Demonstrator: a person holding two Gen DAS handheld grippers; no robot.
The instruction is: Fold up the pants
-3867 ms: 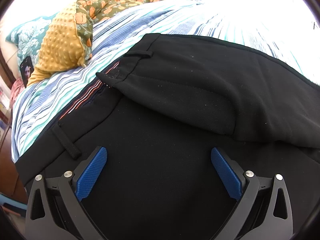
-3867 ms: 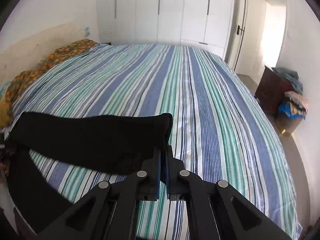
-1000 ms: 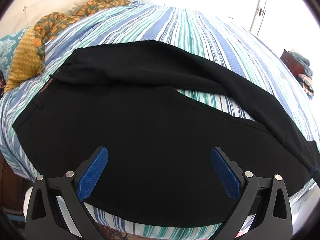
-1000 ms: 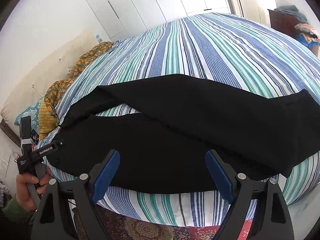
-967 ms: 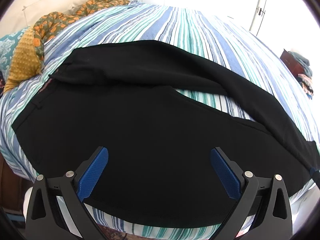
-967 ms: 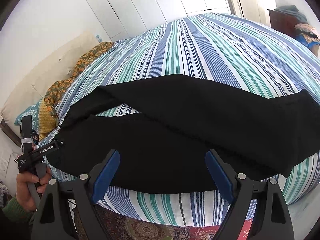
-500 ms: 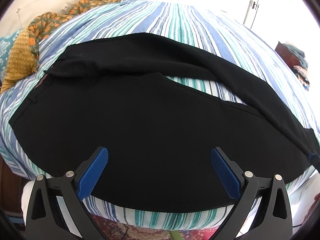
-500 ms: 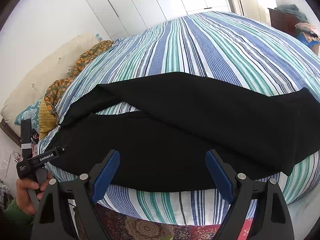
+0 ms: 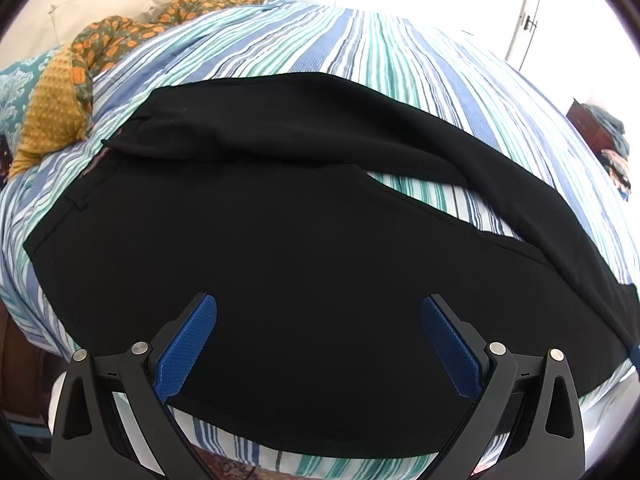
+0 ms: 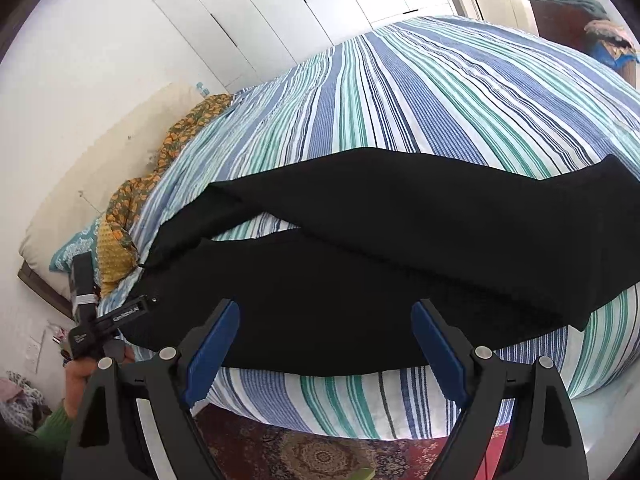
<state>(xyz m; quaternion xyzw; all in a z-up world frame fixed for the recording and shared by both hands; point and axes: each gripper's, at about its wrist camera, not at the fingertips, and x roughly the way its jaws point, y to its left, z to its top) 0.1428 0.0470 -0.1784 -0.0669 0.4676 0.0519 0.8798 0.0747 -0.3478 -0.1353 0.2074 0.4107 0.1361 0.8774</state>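
Black pants [image 9: 280, 240] lie flat along the near edge of the striped bed [image 9: 380, 48], waistband at the left, legs running right. The far leg lies loosely over the near leg, with a wedge of sheet showing between them. They also show in the right wrist view [image 10: 400, 248]. My left gripper [image 9: 318, 320] is open and empty, hovering over the near leg. My right gripper [image 10: 325, 328] is open and empty, held back from the bed's edge. The left gripper's body [image 10: 92, 320] and the hand holding it show at the left of the right wrist view.
A mustard and orange-floral blanket [image 9: 60, 108] and a teal pillow [image 9: 12, 80] lie at the head of the bed, left. White wardrobe doors [image 10: 280, 20] stand behind. A dark cabinet piled with clothes [image 10: 580, 12] is far right. A patterned rug [image 10: 320, 456] lies below the bed edge.
Since 3.9 s ago my right gripper let go of the leg hem and both grippers drew back. Over the last second the left gripper has moved in slightly closer over the pants.
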